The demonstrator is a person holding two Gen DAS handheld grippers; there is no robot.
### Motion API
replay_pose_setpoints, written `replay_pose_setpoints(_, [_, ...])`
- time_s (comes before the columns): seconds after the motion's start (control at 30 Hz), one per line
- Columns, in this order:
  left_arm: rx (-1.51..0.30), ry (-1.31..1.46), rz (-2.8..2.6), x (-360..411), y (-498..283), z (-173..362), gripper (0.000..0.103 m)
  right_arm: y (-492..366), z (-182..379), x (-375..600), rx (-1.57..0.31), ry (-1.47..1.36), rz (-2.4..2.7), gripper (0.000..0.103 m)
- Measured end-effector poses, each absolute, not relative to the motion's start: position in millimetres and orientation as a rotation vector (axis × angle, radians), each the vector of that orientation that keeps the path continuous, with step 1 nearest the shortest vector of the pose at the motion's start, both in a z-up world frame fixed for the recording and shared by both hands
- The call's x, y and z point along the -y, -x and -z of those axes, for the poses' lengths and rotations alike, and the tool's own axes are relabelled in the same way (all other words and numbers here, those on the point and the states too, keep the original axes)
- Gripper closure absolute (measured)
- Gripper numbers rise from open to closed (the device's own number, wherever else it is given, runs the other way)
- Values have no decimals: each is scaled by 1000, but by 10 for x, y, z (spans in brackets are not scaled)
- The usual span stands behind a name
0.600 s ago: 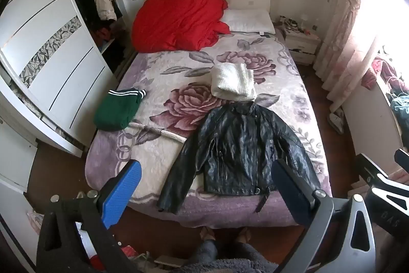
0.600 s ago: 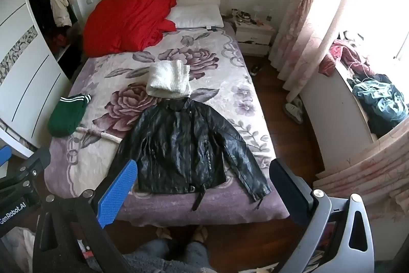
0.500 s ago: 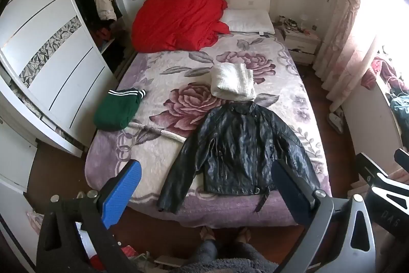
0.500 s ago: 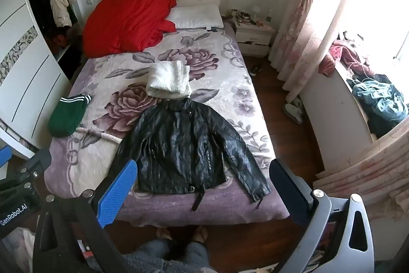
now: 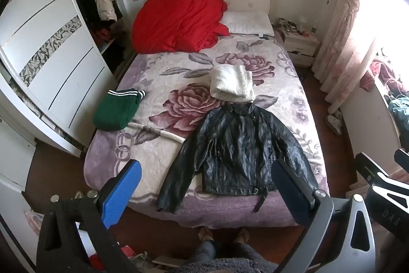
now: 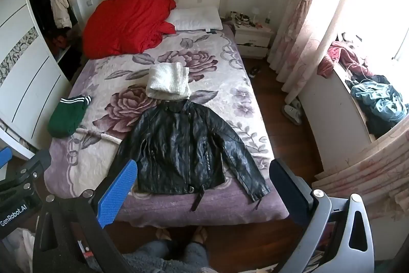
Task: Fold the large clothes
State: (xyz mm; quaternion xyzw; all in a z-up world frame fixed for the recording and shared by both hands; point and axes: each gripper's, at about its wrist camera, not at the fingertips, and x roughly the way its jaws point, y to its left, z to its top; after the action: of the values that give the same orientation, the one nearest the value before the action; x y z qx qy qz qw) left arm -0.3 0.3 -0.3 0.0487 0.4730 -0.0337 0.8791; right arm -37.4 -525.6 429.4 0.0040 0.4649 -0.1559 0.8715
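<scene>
both grippers, left gripper (image 5: pixel 204 193) and right gripper (image 6: pixel 203 192), hang spread wide above the bed's (image 5: pixel 143 145) foot, gripping nothing. black leather jacket (image 5: pixel 237 152) lies flat, sleeves out, collar touching a folded white garment (image 5: pixel 231 87).

A home bedroom: bed (image 5: pixel 288 83), wardrobe (image 5: pixel 51 47), nightstand (image 5: pixel 301 45), curtains (image 5: pixel 340 24).

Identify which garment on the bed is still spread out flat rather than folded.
The black leather jacket, sleeves splayed at the foot end; the white and green garments are folded bundles.

Black leather jacket (image 5: pixel 237 152), spread flat, sleeves out, at bed's foot
</scene>
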Motion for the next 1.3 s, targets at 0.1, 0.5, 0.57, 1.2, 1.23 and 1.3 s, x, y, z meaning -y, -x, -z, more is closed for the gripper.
replay_pose_setpoints(0.1, [-988,-100,69,0,6,2,0,388,-4310,5254,-968,-7,326,0])
replay_pose_setpoints(0.5, [-985,-96,72,-3,6,3,0,408,-4374,5262,-964,-2,324,0])
replay_pose_setpoints(0.57, [-985,-96,72,-4,5,3,0,412,-4387,5259,-962,-3,327,0])
replay_pose_setpoints(1.2, [-982,-84,77,166,9,-128,0,423,-4499,5269,-954,3,330,0])
replay_pose_setpoints(1.23, [-982,-85,77,153,10,-122,0,423,-4503,5268,-954,4,330,0])
replay_pose_setpoints(1.3, [-983,-82,80,158,9,-129,0,440,-4503,5258,-953,4,330,0])
